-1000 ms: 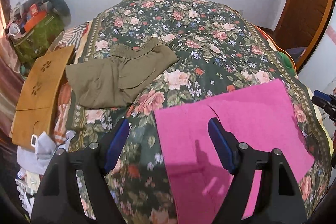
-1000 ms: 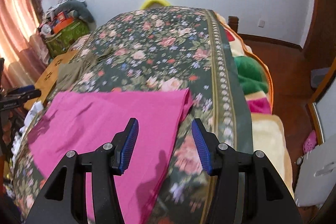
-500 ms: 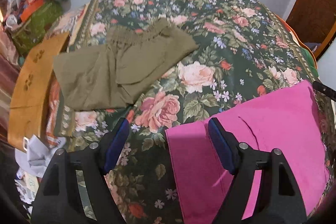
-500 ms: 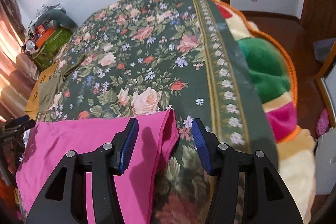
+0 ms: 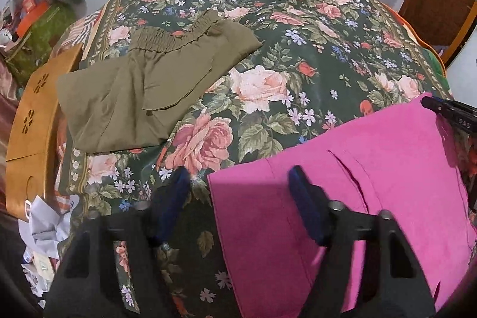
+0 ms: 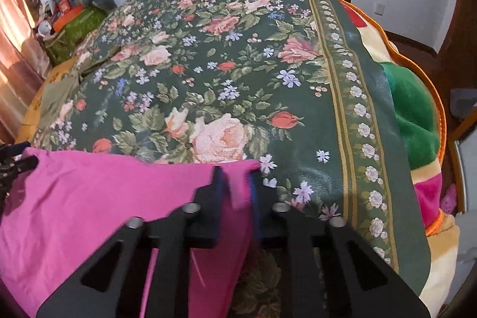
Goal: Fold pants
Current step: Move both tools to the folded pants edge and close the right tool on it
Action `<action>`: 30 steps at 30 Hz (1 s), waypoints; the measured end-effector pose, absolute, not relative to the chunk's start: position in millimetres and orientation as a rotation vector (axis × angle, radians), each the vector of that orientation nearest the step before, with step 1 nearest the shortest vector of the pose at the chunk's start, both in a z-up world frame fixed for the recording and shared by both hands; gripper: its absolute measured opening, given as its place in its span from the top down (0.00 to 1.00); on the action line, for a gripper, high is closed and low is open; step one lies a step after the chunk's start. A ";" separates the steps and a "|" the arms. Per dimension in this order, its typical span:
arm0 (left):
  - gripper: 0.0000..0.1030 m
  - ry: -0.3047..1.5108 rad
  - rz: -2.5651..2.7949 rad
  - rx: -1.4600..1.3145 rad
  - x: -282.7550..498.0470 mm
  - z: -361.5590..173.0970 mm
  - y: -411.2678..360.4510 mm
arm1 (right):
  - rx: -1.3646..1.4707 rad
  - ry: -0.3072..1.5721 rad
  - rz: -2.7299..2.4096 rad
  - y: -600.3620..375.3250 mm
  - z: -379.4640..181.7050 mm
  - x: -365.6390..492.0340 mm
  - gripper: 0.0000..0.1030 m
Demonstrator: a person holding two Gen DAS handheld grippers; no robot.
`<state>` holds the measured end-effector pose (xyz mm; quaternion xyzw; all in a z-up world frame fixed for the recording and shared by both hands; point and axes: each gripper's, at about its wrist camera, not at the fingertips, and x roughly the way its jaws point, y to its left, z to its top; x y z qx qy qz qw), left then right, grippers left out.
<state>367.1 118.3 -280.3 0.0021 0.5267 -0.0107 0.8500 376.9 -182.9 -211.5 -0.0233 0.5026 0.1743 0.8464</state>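
1. Pants (image 5: 372, 169) — the pink pair — lie spread flat across the near end of the floral bedspread (image 5: 268, 55), and from where things lie the folding looks barely begun: no fold is laid over yet, and a seam or pocket slit runs open across the cloth.
2. The right gripper (image 6: 237, 187) has its jaws drawn close together on the far right corner of the pink cloth, which bunches up between the blue pads; that corner looks pinched and a little lifted off the spread.
3. The left gripper (image 5: 238, 198) has its jaws wide apart, straddling the pants' left corner — one finger over the bedspread, the other over the pink fabric — with nothing held.
4. By my reckoning what is left is nearly all of it: the left corner must be taken, then both corners carried over to make the first fold, then further folds.
5. A second pair, the olive pants (image 5: 149, 85), sits already folded on the far left of the bed, well apart from the pink pair.
6. A wooden board (image 5: 32, 115) leans off the bed's left side, with crumpled paper below it.
7. A green bag (image 6: 77, 32) of clutter stands by the wall.
8. Nothing lies on the bedspread just beyond the pink pair, so the fold path seems free.
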 end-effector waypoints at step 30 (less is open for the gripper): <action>0.54 1.050 0.045 0.101 336.0 -259.0 121.1 | -0.199 0.900 0.288 -176.2 -161.4 365.8 0.94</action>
